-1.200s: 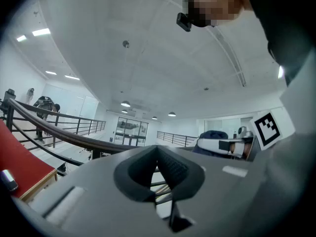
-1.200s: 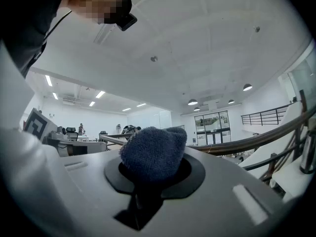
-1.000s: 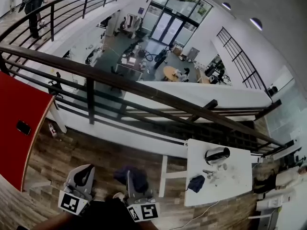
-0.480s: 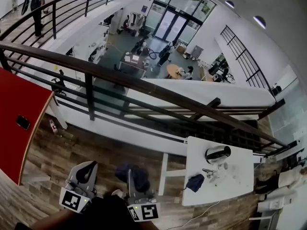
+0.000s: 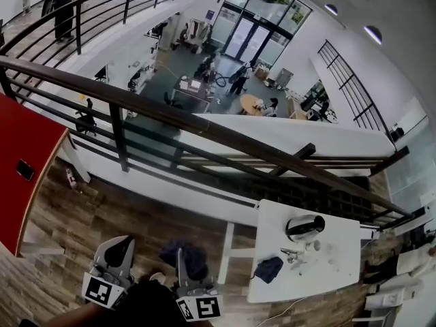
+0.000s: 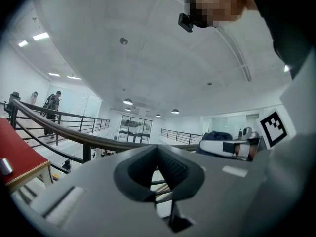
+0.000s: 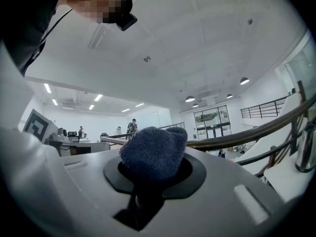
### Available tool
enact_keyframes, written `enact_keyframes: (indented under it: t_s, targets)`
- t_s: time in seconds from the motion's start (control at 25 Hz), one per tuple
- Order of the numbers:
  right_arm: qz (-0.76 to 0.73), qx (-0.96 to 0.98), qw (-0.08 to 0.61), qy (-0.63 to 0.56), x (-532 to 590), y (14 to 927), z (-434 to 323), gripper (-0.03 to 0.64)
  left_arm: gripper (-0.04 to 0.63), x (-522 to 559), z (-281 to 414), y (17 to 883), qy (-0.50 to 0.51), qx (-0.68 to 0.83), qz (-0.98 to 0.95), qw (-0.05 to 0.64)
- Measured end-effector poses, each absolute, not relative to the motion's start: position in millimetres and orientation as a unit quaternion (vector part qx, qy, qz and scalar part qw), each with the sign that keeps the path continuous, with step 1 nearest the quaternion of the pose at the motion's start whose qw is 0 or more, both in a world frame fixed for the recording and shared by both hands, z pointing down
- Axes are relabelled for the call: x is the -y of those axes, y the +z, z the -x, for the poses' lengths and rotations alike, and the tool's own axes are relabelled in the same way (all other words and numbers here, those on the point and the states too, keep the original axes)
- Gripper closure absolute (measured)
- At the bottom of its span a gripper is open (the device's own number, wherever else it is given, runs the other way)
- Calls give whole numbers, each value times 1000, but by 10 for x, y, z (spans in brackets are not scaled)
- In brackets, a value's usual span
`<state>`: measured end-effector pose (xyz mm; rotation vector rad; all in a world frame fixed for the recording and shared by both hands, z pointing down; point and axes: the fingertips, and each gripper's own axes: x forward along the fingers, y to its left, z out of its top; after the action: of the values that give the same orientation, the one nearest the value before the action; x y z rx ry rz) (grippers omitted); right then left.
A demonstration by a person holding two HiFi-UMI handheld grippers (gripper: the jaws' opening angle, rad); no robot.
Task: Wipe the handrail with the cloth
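Head view: my left claw and right claw sit low over the wood floor, well apart from the handrail. The white surface has its left edge near the right claw.
Left gripper view: jaws together, nothing between them; handrail crosses ahead.
Right gripper view: jaws clamped on the blue cloth; handrail ahead, open room between.
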<state>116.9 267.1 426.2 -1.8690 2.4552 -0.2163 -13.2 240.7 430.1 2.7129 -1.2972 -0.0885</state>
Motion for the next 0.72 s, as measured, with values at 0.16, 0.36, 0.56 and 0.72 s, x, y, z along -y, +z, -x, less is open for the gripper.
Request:
enact_keyframes:
  t_s: [0.16,0.36,0.56,0.72]
  targets:
    - [606,-790,26,-82,-2557,4254,-1295,535,597,-2368,-22,4277,-13,425,-903,63]
    - [605,-792,26,-82,-2256,4236,-1241,535,595,-2085,-32,4311,-13,419,-905,66]
    - [614,-787,24,-64,-1867,4256,-1161,535,595,-1636,31,4422,-21,411,-908,73]
    - [625,-778,23,-63,-1437,4249,-1080,534,595,-1149,93,4442,-27,395,-912,109]
